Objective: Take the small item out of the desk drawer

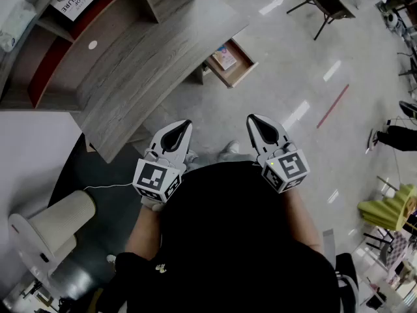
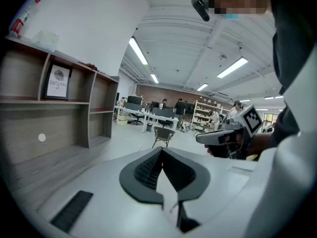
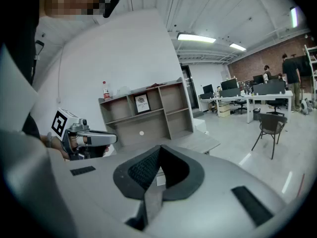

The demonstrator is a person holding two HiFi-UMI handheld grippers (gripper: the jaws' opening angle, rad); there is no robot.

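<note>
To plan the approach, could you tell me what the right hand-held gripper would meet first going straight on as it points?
The right hand-held gripper would probably meet the near end of the desk top first; nothing shows between, though depth is unclear.

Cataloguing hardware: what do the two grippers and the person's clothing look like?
Left gripper and right gripper: light grey bodies tapering to a point, black ribbed pads, each bearing a white cube of black square markers. The person wears a black top.
</note>
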